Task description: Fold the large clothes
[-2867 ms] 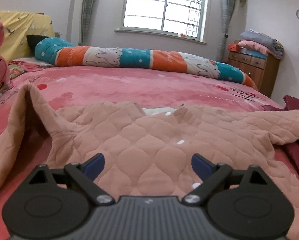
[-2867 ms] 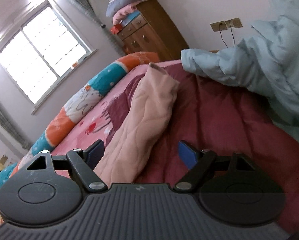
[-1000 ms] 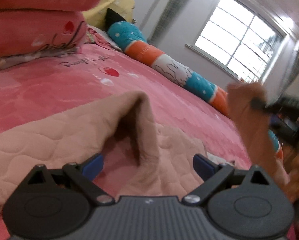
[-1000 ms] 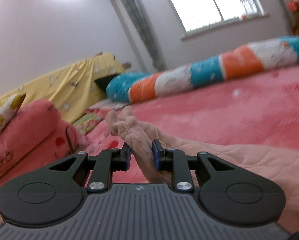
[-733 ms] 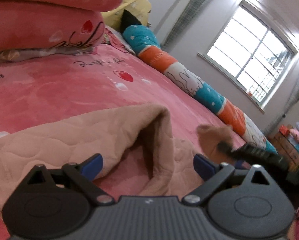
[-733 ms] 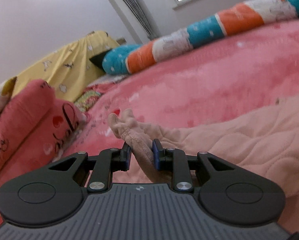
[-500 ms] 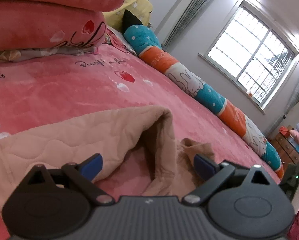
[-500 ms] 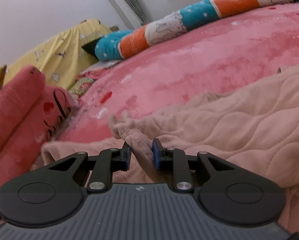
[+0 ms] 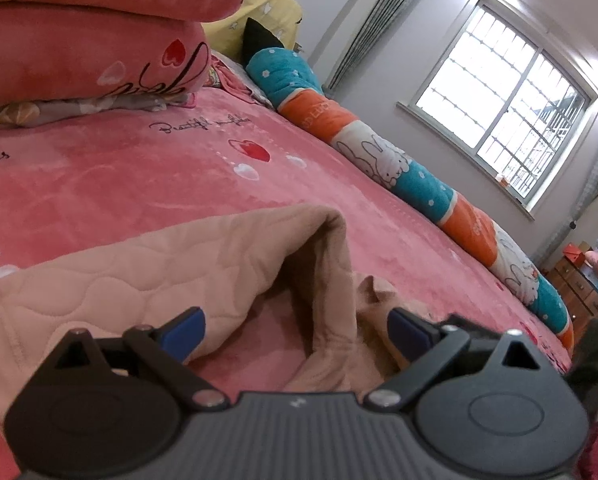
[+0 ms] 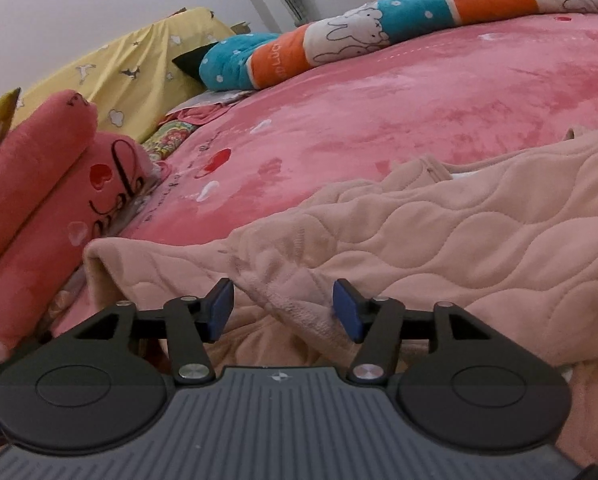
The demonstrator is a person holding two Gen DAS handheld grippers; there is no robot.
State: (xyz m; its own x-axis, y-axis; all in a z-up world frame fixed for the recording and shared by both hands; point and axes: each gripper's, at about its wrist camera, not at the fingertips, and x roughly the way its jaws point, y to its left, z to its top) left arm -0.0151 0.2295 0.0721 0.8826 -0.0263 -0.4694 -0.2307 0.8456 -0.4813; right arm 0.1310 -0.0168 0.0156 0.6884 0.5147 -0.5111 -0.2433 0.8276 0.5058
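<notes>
Quilted peach garment [image 10: 459, 232] lies spread on the pink bed [image 10: 399, 100]. Right hand-held gripper [image 10: 283, 310] is opening, a fabric fold between its jaws but unpressed. Left hand-held gripper [image 9: 295, 334] stands wide apart over a raised fold, grasping nothing.

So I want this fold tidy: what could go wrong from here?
The right tongs are opening with the quilted garment's cuff between them; it could snag on a pad or slump unevenly. In the left view the open left tongs straddle a raised fold that may crease in.
</notes>
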